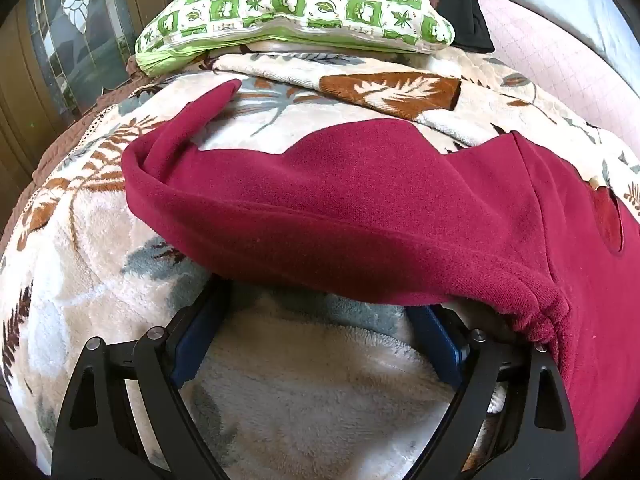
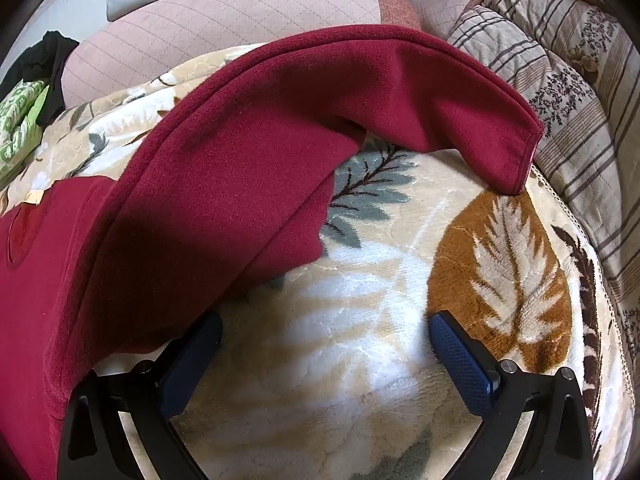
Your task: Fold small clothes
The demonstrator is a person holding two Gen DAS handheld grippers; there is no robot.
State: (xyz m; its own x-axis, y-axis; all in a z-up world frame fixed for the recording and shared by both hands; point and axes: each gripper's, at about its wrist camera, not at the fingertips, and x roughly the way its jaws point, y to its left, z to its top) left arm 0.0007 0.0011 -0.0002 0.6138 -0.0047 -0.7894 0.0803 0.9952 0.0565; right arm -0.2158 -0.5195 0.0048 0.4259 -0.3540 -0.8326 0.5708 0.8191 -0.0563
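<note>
Sliding both spread-open grippers, left gripper point(image 1: 320, 312) and right gripper point(image 2: 326, 334), under the maroon fleece top point(image 1: 360, 200); I am aiming low along the leaf-print blanket point(image 2: 360, 380).

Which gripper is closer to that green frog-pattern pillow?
Left. The left gripper faces the pillow straight ahead beyond the red garment; from the right gripper it sits far off at the left edge.

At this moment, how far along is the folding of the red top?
Barely begun. Done: the red top lies spread on the leaf blanket, sleeves out, no fold visible. In hand: nothing; left gripper and right gripper are open at its near edge, cloth draped over their fingers. Left: sleeve folds and the body fold.
</note>
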